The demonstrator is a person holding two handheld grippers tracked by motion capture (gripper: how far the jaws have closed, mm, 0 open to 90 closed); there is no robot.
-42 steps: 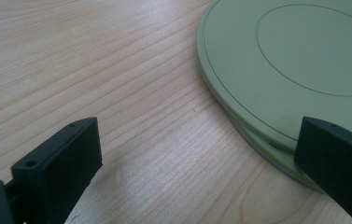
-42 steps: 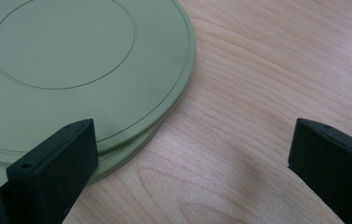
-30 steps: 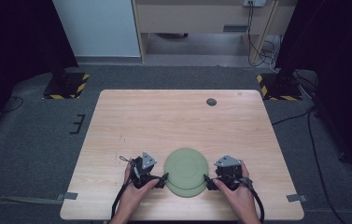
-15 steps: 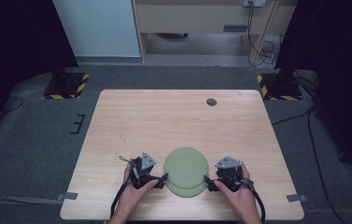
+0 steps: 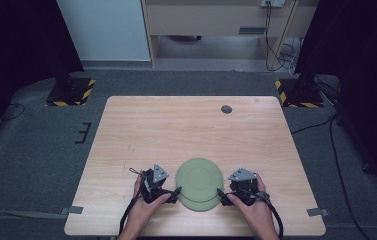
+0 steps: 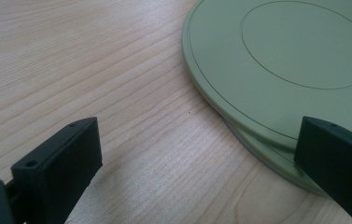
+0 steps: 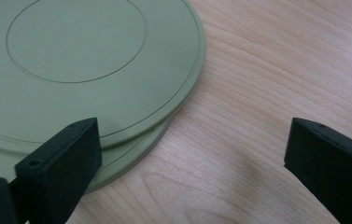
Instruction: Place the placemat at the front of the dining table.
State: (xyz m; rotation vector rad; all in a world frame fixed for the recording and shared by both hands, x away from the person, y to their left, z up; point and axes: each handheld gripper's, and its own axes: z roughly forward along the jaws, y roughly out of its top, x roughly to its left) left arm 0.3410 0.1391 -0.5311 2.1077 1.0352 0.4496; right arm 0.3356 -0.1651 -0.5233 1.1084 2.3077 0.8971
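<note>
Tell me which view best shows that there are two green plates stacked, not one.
The left gripper view: the top plate overhangs the lower plate, whose rim peeks out beneath. The right gripper view shows the same offset rims, partly behind a jaw. The high view shows the whole stack, the lower plate a thin crescent at its near edge.

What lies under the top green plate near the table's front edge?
A second green plate lies under the top green plate, shifted slightly toward the person so its rim peeks out. The rest of it is covered, so whether anything lies beneath cannot be seen.

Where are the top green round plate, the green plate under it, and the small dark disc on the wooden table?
Top green round plate (image 5: 199, 177), high view, centre.
Lower green plate (image 6: 276, 156), left gripper view, exposed rim.
Small dark disc (image 5: 226, 109), high view, middle.
</note>
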